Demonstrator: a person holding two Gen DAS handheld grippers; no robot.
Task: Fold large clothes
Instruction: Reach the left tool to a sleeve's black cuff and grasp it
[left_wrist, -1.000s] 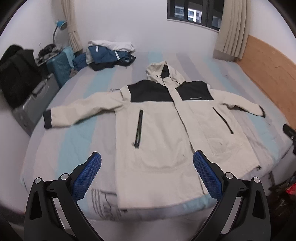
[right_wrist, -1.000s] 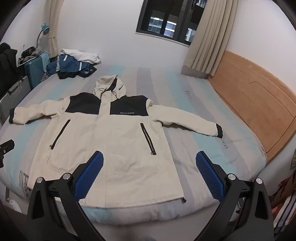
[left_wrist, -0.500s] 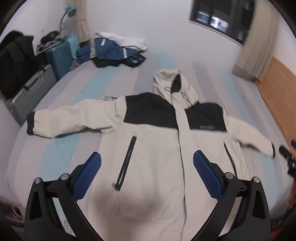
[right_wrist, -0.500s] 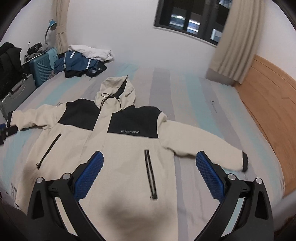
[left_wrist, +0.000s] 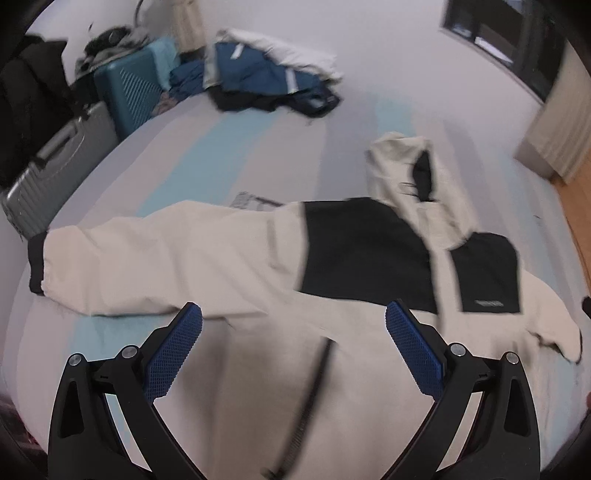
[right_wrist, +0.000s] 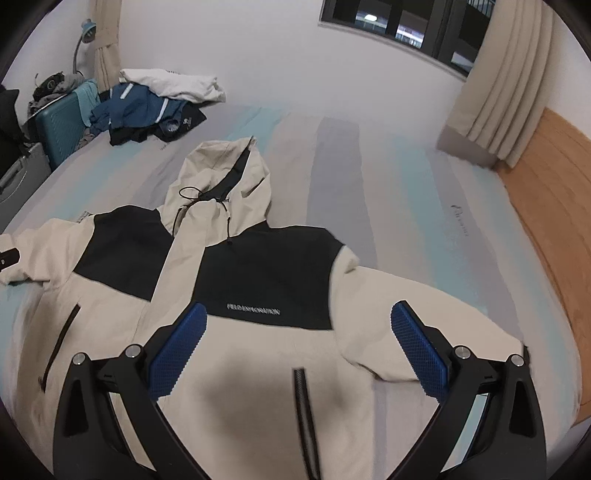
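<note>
A cream hooded jacket (left_wrist: 229, 266) (right_wrist: 258, 373) with black shoulder panels lies front up and spread flat on the striped bed (left_wrist: 229, 147) (right_wrist: 369, 173). Its hood (right_wrist: 225, 177) points toward the far wall. My left gripper (left_wrist: 293, 325) hovers open above the jacket's left armpit area, where the left sleeve (left_wrist: 129, 254) stretches out toward its black cuff. My right gripper (right_wrist: 299, 325) hovers open over the chest and the right sleeve (right_wrist: 424, 325), below the logo panel. Neither gripper touches the fabric.
A heap of blue, white and black clothes (left_wrist: 273, 81) (right_wrist: 155, 107) sits at the bed's far left corner. A teal suitcase (left_wrist: 129, 92) (right_wrist: 62, 125) and a grey case (left_wrist: 55, 162) stand beside the bed on the left. A wooden headboard (right_wrist: 554, 206) runs along the right.
Both grippers have moved forward and lower over the jacket, from the bed's foot to above the chest and sleeves. The jacket has not moved. Both stay open.
</note>
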